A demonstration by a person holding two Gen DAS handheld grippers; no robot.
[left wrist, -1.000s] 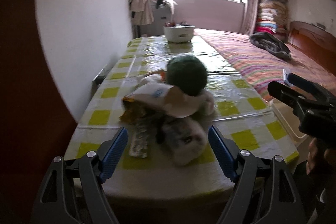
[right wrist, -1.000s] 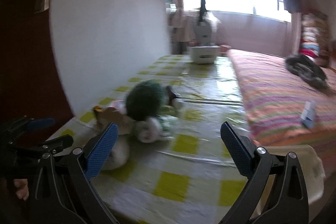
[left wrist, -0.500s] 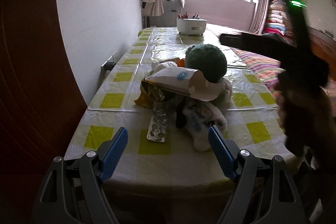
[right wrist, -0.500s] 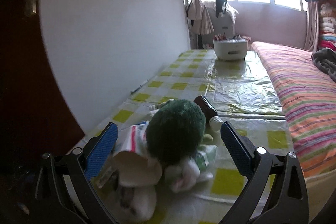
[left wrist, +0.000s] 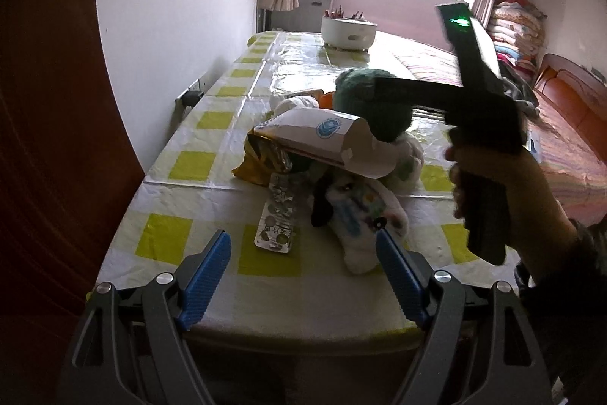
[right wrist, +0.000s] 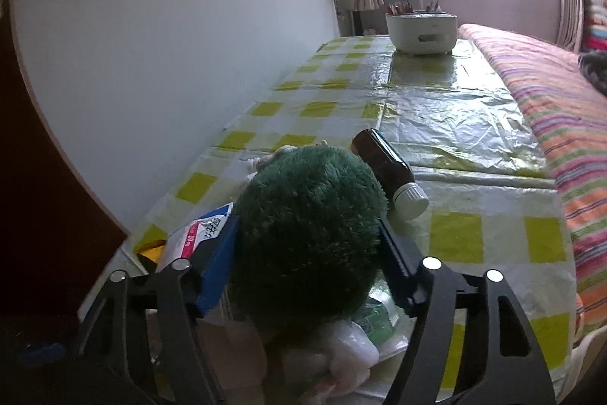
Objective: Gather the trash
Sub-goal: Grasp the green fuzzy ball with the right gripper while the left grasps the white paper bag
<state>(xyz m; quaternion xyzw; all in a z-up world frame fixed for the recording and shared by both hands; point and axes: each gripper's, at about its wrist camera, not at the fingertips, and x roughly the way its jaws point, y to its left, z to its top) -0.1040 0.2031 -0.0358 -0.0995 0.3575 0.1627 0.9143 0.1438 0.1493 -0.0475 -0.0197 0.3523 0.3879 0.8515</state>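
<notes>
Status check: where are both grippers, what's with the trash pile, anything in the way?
Left gripper open, short of the blister pack. Right gripper jaws flanking the green fuzzy ball; grip unconfirmed. Brown bottle just behind it.

Left wrist view faces the trash pile (left wrist: 326, 173) from the table's (left wrist: 303, 295) end; right view sits just above it.

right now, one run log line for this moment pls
left gripper: open, short of blister pack | right gripper: fingers flank green fuzzy ball, grip unclear | brown bottle: lying on table
</notes>
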